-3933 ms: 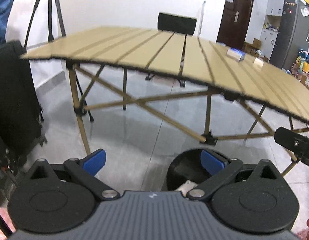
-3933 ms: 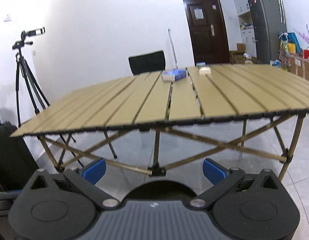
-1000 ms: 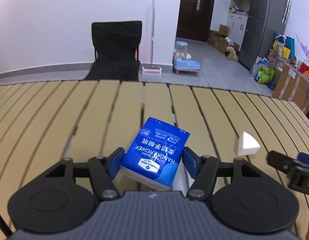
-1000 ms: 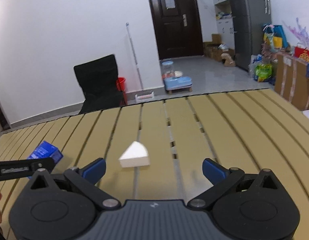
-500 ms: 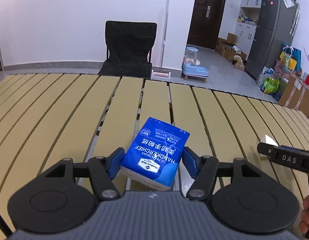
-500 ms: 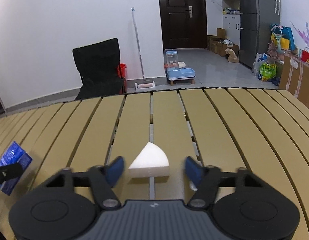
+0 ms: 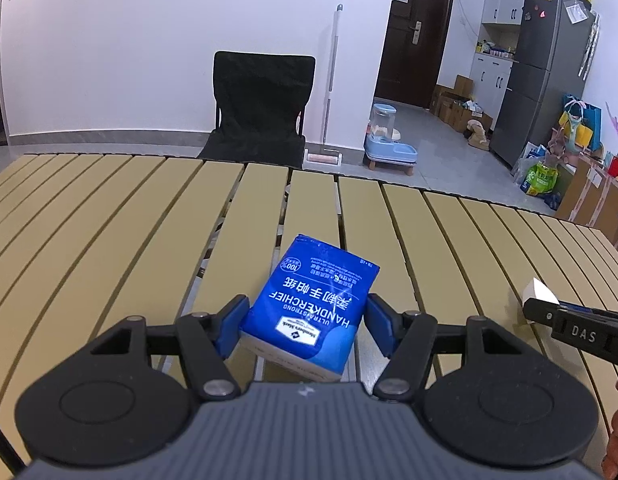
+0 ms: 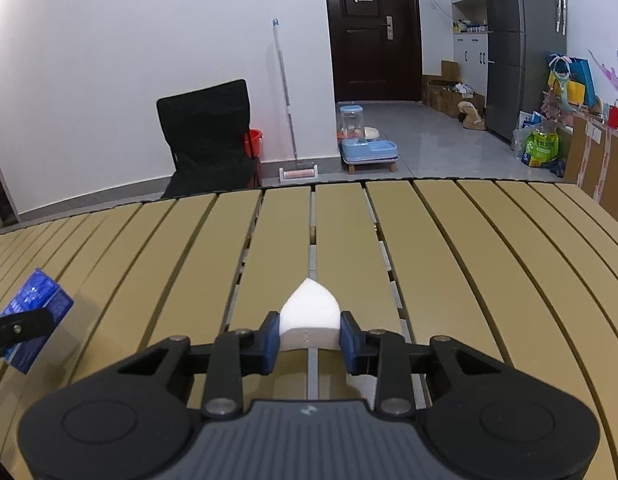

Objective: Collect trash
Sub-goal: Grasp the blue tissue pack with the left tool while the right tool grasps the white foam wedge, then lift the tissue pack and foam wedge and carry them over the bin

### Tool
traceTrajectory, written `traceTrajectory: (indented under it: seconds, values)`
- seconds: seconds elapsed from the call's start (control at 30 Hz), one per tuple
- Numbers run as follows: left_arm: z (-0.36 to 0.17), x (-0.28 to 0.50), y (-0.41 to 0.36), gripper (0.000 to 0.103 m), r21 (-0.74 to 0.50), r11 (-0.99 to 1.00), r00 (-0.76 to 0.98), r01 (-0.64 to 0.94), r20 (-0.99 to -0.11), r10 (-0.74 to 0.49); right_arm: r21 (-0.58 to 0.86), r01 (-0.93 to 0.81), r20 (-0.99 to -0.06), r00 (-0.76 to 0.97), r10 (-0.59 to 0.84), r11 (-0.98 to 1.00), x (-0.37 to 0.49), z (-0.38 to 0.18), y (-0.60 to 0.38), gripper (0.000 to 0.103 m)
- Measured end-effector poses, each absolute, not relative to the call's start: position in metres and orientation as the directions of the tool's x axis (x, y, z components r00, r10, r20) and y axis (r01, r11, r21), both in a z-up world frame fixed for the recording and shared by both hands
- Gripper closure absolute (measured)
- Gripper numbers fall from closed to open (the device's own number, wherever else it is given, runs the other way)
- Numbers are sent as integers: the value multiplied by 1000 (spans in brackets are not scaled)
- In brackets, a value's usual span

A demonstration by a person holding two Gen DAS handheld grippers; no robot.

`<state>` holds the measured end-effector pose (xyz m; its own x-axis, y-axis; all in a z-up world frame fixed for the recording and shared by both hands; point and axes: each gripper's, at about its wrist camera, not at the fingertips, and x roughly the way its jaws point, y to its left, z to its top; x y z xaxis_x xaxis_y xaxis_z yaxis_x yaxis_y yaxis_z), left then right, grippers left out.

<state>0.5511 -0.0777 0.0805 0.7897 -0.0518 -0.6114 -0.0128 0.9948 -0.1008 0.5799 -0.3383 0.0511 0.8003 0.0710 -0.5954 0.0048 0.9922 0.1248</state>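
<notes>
My left gripper [image 7: 307, 322] is shut on a blue handkerchief tissue pack [image 7: 313, 304] and holds it just above the slatted tan table [image 7: 109, 216]. The pack also shows at the far left of the right wrist view [image 8: 35, 322]. My right gripper [image 8: 309, 338] is shut on a white wedge-shaped foam piece [image 8: 309, 318] low over the table [image 8: 489, 260]. A corner of that foam piece [image 7: 540, 293] shows at the right of the left wrist view, behind the right gripper's black finger.
A black folding chair [image 7: 261, 108] stands behind the table's far edge. A mop [image 7: 329, 92], a blue pet feeder [image 7: 387, 148], a dark door [image 8: 375, 32], a grey fridge [image 7: 543, 76] and boxes and bags stand on the floor beyond.
My right gripper's jaws have closed onto the white foam piece. My left gripper keeps its hold on the blue pack, and both views have lifted and tilted a little.
</notes>
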Motion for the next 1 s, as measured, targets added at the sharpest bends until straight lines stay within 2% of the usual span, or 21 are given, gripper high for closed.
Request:
traceTrajectory:
  seconds: [0.37, 1.0]
  values:
    - [117, 496, -77, 39, -82, 996, 799, -19, -601, -34, 171, -45, -572, 809, 136, 984, 513, 84, -330, 74]
    - [182, 344, -56, 39, -44, 998, 838, -53, -545, 20, 180, -86, -520, 837, 169, 980, 358, 145, -317, 74]
